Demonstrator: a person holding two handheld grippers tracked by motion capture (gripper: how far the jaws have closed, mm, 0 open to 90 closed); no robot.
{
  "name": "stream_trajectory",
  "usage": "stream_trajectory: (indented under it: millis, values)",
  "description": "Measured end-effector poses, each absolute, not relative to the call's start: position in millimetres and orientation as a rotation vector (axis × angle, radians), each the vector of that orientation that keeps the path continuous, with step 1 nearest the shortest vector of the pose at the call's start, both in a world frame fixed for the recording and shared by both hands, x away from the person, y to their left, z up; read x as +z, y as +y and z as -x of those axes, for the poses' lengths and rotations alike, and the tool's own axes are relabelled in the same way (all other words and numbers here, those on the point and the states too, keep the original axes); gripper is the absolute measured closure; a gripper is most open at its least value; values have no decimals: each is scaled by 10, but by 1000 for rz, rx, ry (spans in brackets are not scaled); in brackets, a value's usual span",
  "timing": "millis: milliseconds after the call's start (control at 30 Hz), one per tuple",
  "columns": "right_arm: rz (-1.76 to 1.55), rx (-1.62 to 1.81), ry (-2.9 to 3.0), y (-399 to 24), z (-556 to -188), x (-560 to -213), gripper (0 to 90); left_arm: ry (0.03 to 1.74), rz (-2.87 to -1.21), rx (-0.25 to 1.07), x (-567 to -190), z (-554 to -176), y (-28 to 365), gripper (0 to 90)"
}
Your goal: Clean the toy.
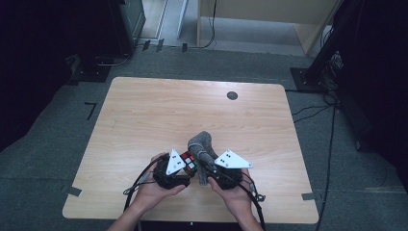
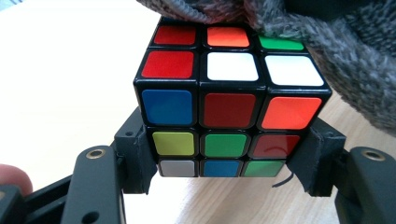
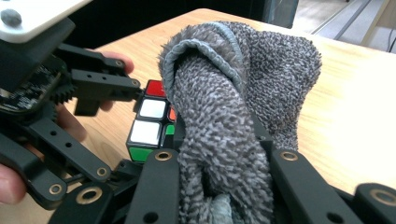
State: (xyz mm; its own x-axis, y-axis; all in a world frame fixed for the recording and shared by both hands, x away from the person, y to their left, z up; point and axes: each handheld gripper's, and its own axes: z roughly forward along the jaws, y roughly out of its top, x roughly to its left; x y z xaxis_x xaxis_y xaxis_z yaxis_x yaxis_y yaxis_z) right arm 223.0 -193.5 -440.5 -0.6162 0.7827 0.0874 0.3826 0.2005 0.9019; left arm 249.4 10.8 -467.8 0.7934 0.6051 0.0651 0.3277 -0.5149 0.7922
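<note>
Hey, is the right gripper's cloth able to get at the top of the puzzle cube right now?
Probably yes. The left gripper clamps the cube by its lower sides, leaving the top face bare, and the grey cloth held in the right gripper already drapes over the cube's far edge.
</note>
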Motion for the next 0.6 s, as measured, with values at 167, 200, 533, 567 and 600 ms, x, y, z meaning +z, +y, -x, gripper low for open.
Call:
stream_trajectory:
  millis: [167,200,533,567,600]
  values:
    - [-982,1414,2119,-1780,-2131,-4368,734,705,-2134,407,-4672,-2506,127,344]
    - [-961,1399,2125,-1744,-2113,-4363,735,707,-2132,405,-4675,-2507,131,344]
    - [-1067,1381,2100,-1856,-2172,-4378,737,709,-2139,434,-4679,-2492,95,344]
    - [-1040,1397,2115,-1816,-2148,-4374,737,711,-2136,436,-4681,-2489,93,344]
    - [-1016,1406,2122,-1784,-2129,-4371,736,708,-2140,441,-4681,-2485,93,344]
